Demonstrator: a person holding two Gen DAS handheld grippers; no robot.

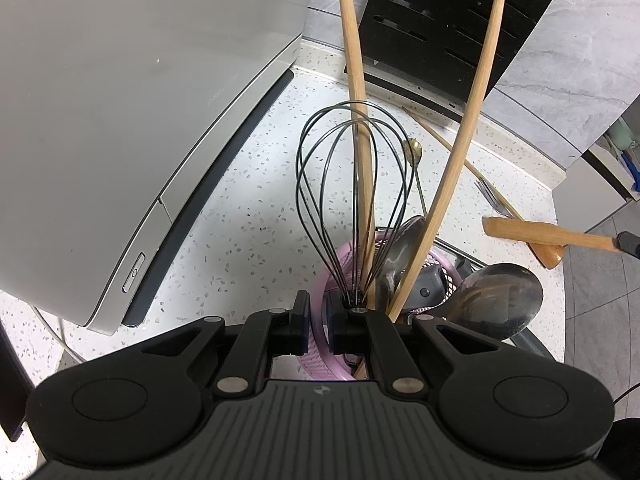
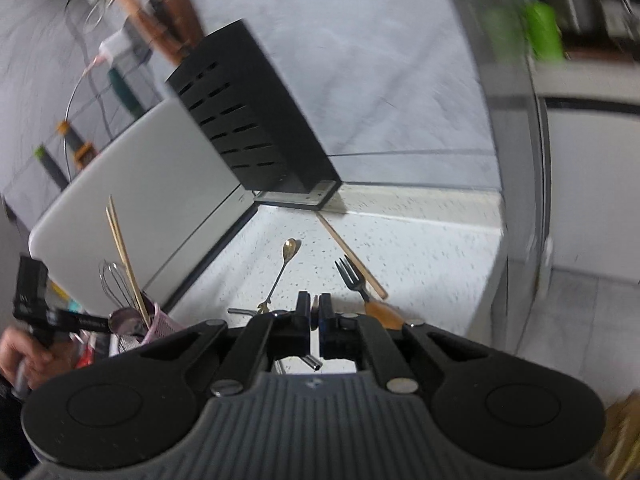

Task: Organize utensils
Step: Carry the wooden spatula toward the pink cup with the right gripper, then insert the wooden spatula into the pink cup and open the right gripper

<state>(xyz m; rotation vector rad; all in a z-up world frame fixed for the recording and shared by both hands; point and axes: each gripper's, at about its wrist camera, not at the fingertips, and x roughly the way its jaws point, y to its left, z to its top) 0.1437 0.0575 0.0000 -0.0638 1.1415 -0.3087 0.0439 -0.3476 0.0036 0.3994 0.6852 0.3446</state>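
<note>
Left wrist view showed your left gripper [image 1: 318, 322] clenched on the rim of the pink utensil holder [image 1: 320, 280], which already held a black wire whisk [image 1: 354, 184], two wooden handles [image 1: 456, 152] and a large metal spoon [image 1: 496, 300]. Right wrist view, blurred, showed your right gripper [image 2: 314, 312] clenched with a thin metal handle [image 2: 310, 361] visible beneath its pads. Farther out on the speckled counter [image 2: 420, 248] lay a gold spoon [image 2: 285, 265], a fork [image 2: 352, 278] and a chopstick [image 2: 352, 258], before the black knife block [image 2: 256, 128].
</note>
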